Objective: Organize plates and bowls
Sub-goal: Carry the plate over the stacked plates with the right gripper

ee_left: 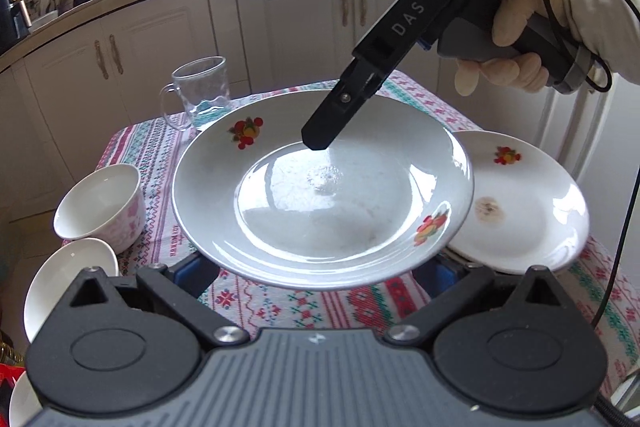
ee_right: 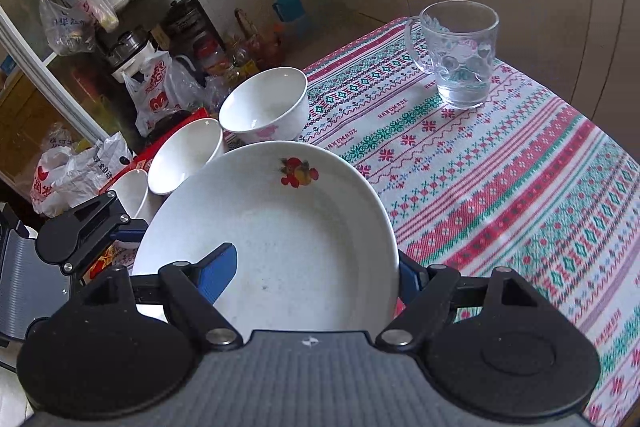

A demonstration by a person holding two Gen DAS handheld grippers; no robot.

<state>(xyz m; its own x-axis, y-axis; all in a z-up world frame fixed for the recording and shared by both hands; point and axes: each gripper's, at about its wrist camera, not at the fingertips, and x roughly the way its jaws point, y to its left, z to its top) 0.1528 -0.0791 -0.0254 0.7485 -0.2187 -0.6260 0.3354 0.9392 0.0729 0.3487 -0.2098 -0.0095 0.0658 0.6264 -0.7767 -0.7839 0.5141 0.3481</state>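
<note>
Left gripper (ee_left: 316, 269) sits closest to my lens, fingers spread wide and holding nothing. Both blue pads poke out from under the big plate's (ee_left: 320, 195) near rim, ready as a support I think.

Left to right in the left view:
- small white bowl (ee_left: 68, 291) and pink-patterned bowl (ee_left: 100, 207) at the bench (ee_left: 280, 307) edge
- glass mug (ee_left: 200, 91) further back
- big plate in the middle
- second plate (ee_left: 520, 203), with a brown stain, partly under the big plate's right rim

Big plate looks lifted off the cloth. My guess is I'm carrying it over to stack on the stained one.

Right gripper (ee_right: 314, 271) has the plate. One pad is on the inner face, the other outside the rim. It reads as clamped across the wall, though the gap looks wide.

Only the right view shows both right pads, plus a third bowl (ee_right: 128, 195) in the row. Only the left view shows the stained plate.
</note>
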